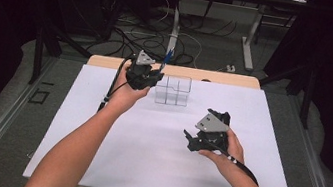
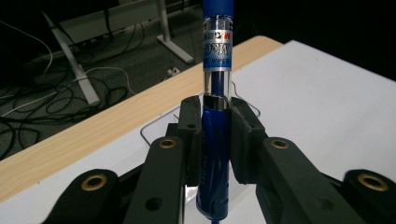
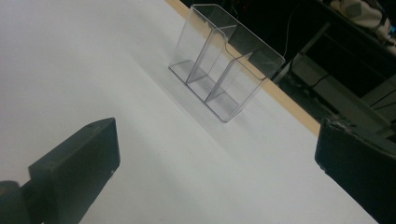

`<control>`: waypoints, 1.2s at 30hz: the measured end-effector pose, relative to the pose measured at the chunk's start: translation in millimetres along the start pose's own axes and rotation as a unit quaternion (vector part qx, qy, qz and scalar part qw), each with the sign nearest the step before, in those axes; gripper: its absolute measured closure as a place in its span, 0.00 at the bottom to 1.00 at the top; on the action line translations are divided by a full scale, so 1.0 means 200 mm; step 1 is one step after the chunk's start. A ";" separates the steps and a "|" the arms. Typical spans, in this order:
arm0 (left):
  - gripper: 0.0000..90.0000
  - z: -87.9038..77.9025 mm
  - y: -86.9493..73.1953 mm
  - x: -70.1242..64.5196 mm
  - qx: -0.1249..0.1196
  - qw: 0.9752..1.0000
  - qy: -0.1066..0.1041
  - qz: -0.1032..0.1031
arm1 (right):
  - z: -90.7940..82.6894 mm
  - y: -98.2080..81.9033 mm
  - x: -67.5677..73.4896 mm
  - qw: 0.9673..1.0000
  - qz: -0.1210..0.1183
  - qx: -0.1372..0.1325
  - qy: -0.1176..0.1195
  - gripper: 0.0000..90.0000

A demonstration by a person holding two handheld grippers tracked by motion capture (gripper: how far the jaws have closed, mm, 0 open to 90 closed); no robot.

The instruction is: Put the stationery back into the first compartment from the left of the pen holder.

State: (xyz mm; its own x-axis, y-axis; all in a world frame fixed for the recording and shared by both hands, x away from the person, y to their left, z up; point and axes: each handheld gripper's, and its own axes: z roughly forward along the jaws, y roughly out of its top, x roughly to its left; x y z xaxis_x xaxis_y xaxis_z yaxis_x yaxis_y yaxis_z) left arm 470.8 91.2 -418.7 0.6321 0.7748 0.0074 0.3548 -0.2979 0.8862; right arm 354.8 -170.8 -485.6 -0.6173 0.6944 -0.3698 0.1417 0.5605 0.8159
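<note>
beside the clear organizer (image 1: 173,90), left tongs (image 1: 158,74) clamp a blue pen (image 2: 214,154); right tongs (image 1: 189,140) gape wide, holding nothing.

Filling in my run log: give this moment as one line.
left gripper: shut on blue pen | right gripper: open, nothing between | clear organizer: no pens inside

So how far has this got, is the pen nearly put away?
Done: the blue pen with a clear barrel is off the table, clamped upright in the left gripper beside the clear plastic three-compartment organizer. In hand: carrying it to that organizer. Left: lowering it in, since all compartments look empty. The right gripper is open, holding nothing.
</note>
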 end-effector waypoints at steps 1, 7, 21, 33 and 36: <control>0.86 0.01 0.00 0.00 -0.004 1.000 0.002 -0.004 | 0.00 -0.01 0.00 1.000 0.010 -0.001 0.001 0.00; 0.86 0.06 0.03 0.01 -0.030 0.999 0.023 -0.012 | 0.01 -0.06 -0.04 0.997 0.078 -0.006 0.010 0.00; 0.86 0.17 0.02 0.08 -0.065 0.997 0.041 -0.032 | -0.01 -0.11 -0.09 0.988 0.155 -0.025 0.010 0.00; 0.86 0.24 -0.02 0.12 -0.065 0.996 0.040 -0.044 | 0.00 -0.13 -0.06 0.989 0.144 -0.018 0.017 0.00; 0.86 0.26 -0.04 0.13 -0.067 0.996 0.039 -0.050 | 0.01 -0.13 -0.05 0.989 0.147 -0.017 0.017 0.00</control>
State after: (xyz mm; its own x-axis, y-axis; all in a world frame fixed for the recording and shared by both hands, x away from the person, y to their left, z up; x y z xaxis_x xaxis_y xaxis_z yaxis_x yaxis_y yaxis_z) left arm 520.4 83.9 -449.3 0.5414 0.8391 -0.0528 0.3156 -0.1446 0.9378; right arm 358.8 -192.2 -503.0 -0.5786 0.8095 -0.0994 0.2936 0.3205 0.9006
